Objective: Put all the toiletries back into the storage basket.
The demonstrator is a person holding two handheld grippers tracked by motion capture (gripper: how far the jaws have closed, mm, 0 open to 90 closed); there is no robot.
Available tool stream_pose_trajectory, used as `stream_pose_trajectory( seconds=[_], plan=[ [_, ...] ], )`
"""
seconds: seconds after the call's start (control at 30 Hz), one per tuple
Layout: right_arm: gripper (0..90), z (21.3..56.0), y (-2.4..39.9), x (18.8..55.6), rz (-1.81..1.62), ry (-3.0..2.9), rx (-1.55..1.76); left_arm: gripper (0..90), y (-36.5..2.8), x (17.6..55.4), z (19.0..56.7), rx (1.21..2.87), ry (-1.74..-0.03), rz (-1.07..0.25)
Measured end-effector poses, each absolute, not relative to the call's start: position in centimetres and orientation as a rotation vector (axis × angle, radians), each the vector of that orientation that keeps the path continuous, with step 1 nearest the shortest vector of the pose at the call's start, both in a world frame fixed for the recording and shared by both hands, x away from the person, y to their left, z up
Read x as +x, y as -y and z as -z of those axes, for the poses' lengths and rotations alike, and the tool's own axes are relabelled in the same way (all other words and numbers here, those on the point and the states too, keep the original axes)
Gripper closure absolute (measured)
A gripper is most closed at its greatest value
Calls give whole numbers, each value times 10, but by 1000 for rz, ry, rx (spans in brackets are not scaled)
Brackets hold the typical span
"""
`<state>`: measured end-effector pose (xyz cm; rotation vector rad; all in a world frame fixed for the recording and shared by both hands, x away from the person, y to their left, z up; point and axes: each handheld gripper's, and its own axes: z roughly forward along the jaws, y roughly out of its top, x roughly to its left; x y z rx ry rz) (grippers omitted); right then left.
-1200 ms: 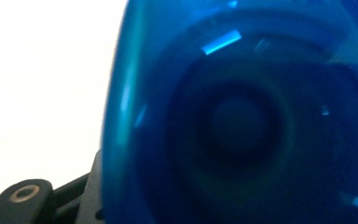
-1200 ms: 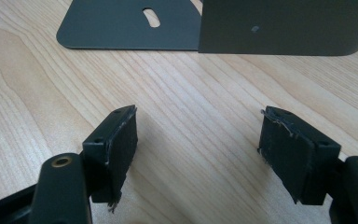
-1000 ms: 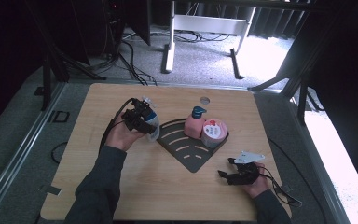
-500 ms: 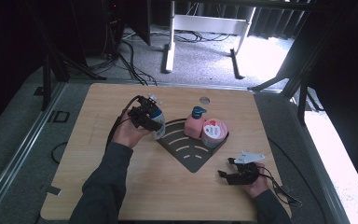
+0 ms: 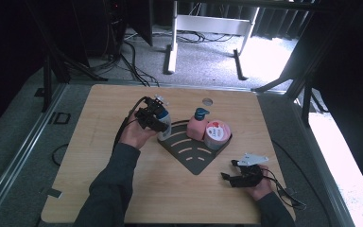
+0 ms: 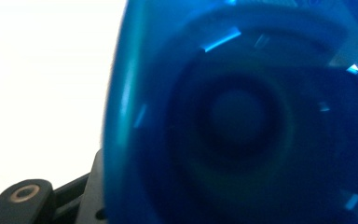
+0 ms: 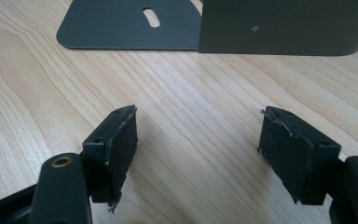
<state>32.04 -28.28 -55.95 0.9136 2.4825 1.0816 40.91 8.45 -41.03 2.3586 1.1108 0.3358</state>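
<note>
High view shows a wooden table [image 5: 123, 198] with a dark corner rack [image 5: 194, 158] at its middle. Two items already stand in the rack against its far right wall: a pink pump bottle [image 5: 197, 126] and, touching it on the right, a round pink tub [image 5: 217, 134].

The left gripper [image 5: 153, 119] sits at the rack's far left edge, closed on a blue-and-white container [image 5: 165, 128]. The jaws stand about half apart, with the container filling the gap. In the left gripper view, the container [image 6: 242, 121] appears as a blurred blue translucent body pressed close to the lens. The container is at the left edge of the rack, just left of the pump bottle. Whether its base already rests on the rack floor cannot be told.

The right gripper [image 5: 238, 174] rests low over the table at the near right, well apart from the rack. In the right gripper view, its jaws stand wide apart and hold nothing; bare wood lies between the pads [image 7: 121, 140], and the rack [image 7: 284, 28] stands ahead of them.

Judged progress: two items are placed, and the third is at the point of placement. Remaining work appears to be seating the container beside the pump bottle, releasing it, and withdrawing the left gripper. No further loose items lie on the table.
</note>
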Motion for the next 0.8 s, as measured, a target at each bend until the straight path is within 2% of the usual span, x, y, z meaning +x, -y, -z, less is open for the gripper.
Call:
stream_pose_trajectory(
  seconds=[0.8],
  plan=[
    [275,559,283,320,-1081,-2483,913,549,-68,424,422,2350,-1135,-331]
  ],
)
